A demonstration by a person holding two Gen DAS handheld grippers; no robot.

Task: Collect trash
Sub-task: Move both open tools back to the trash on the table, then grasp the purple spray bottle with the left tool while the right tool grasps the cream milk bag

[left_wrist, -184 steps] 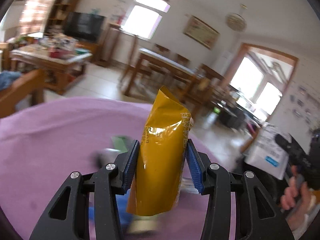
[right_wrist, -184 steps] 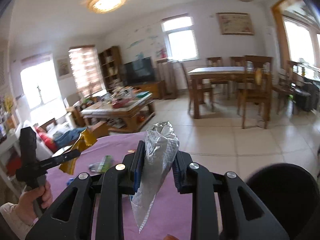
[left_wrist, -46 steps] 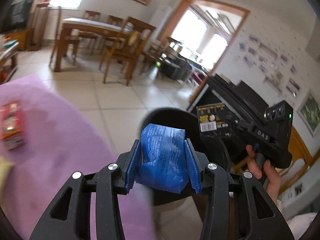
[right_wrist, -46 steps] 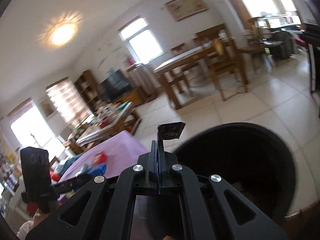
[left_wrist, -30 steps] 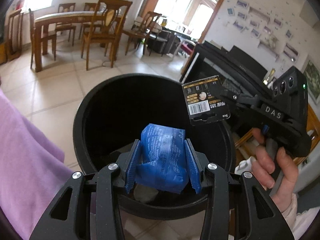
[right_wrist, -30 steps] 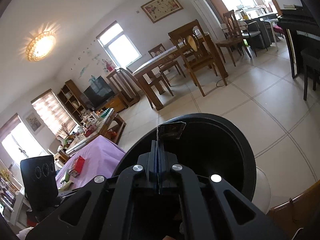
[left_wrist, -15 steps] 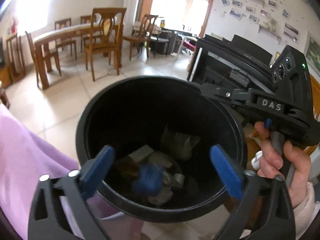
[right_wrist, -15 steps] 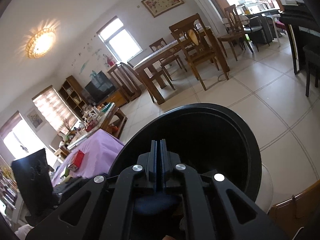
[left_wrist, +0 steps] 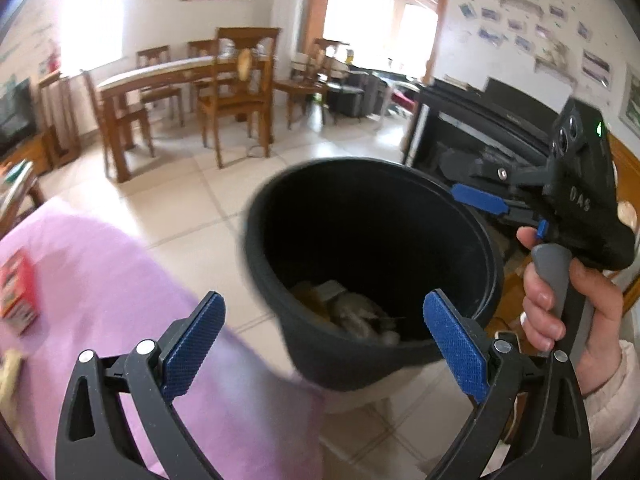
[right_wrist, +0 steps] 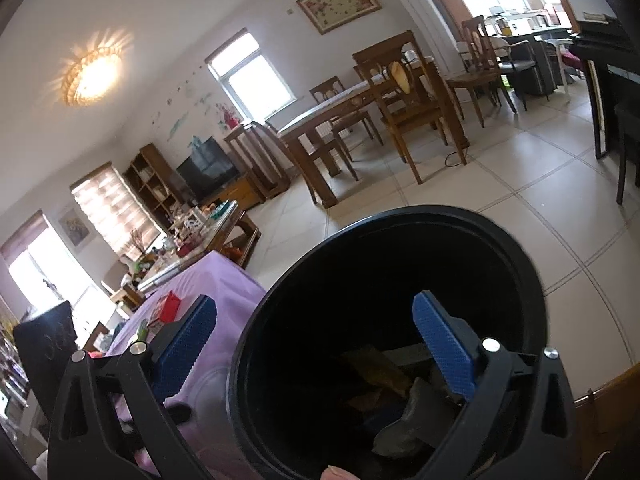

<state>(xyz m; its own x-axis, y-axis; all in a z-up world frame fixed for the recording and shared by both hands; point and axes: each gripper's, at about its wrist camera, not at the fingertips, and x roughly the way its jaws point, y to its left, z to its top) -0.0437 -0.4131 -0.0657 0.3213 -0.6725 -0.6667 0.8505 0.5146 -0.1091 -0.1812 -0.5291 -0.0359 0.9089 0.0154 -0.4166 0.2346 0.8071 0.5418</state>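
Observation:
A black trash bin (left_wrist: 472, 216) stands on the tiled floor beside a purple-covered table (left_wrist: 104, 280). Wrappers (left_wrist: 352, 312) lie at its bottom, also in the right wrist view (right_wrist: 396, 420). My left gripper (left_wrist: 324, 340) is open and empty, just before the bin's near rim. My right gripper (right_wrist: 316, 348) is open and empty over the bin (right_wrist: 520, 264); it shows at the bin's right side in the left wrist view (left_wrist: 480, 200). A red box (left_wrist: 18, 284) lies on the table, also in the right wrist view (right_wrist: 168, 306).
A wooden dining table with chairs (left_wrist: 192, 88) stands across the tiled floor. A black piano (left_wrist: 480, 128) is behind the bin. A cluttered coffee table (right_wrist: 200, 224) and a TV (right_wrist: 208, 168) are farther off. A green item (right_wrist: 142, 330) lies on the purple table (right_wrist: 224, 280).
Both grippers opened and dropped their trash into the bin: the left its blue packet, the right its black card. The left gripper has since drawn back toward the table.

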